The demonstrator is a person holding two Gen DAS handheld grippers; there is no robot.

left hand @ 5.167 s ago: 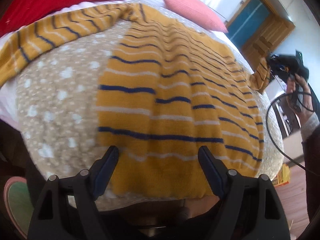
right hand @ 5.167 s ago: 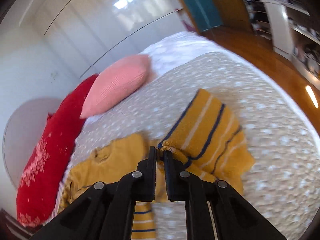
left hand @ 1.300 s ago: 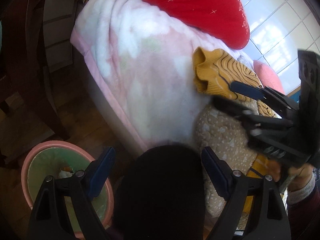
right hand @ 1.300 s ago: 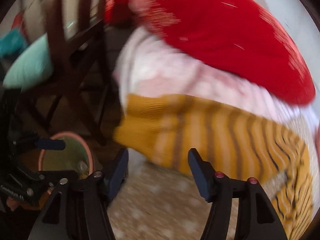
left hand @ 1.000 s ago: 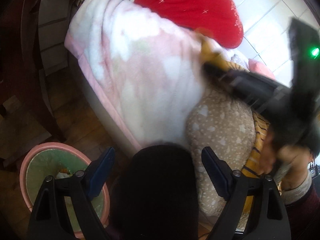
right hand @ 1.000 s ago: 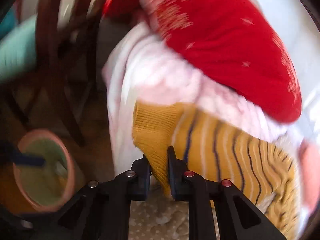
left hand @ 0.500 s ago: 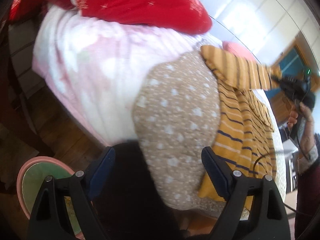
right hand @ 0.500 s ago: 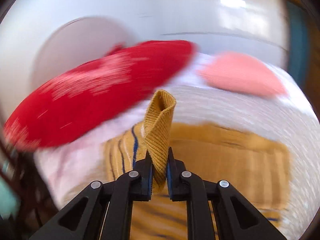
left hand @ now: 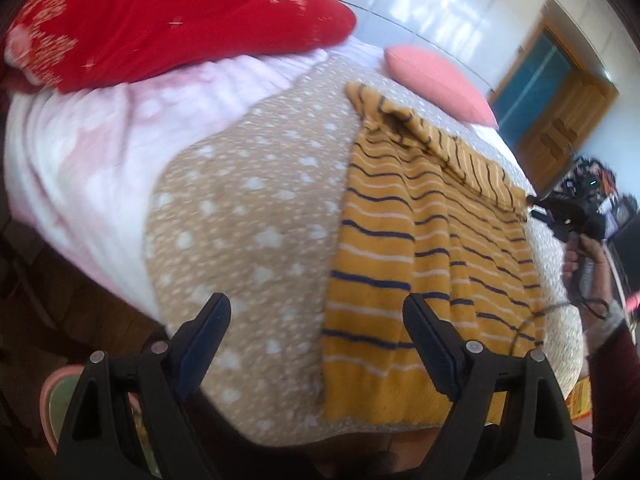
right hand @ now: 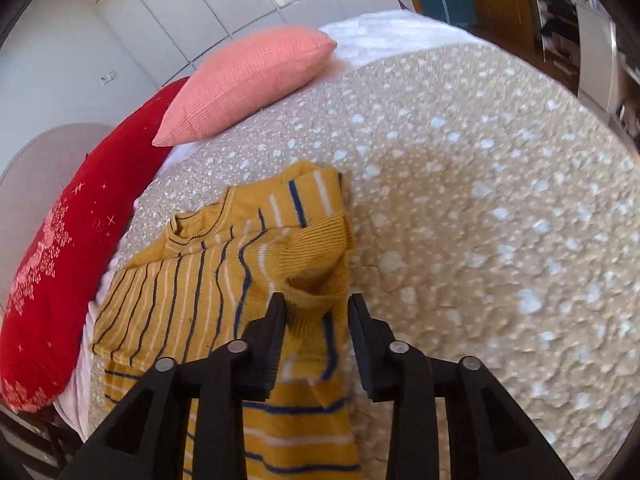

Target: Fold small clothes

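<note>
A mustard sweater with navy and white stripes (left hand: 400, 240) lies flat on the tan spotted blanket (left hand: 240, 220). One sleeve (left hand: 440, 152) is folded across its chest. My left gripper (left hand: 316, 304) hovers open over the bed's near edge, astride the sweater's left side, with nothing held. In the right wrist view the sweater (right hand: 192, 280) lies ahead, and the sleeve's ribbed cuff (right hand: 316, 256) rests loosely between my right gripper's (right hand: 316, 308) opening jaws; the pads do not press on it. The right gripper (left hand: 560, 212) also shows at the sweater's far right side, held by a hand (left hand: 584, 256).
A red pillow (left hand: 160, 12) and a pink pillow (right hand: 248, 80) lie at the head of the bed. A pink-white fleece (left hand: 80, 152) hangs off the left side. A pink bin (left hand: 52, 396) stands on the floor below. A cable (left hand: 560, 308) trails over the sweater's right edge.
The right gripper took the left sleeve's cuff, carried it across the sweater to the right side, and its jaws have parted from it. The left gripper swung from the bedside toward the sweater's hem.
</note>
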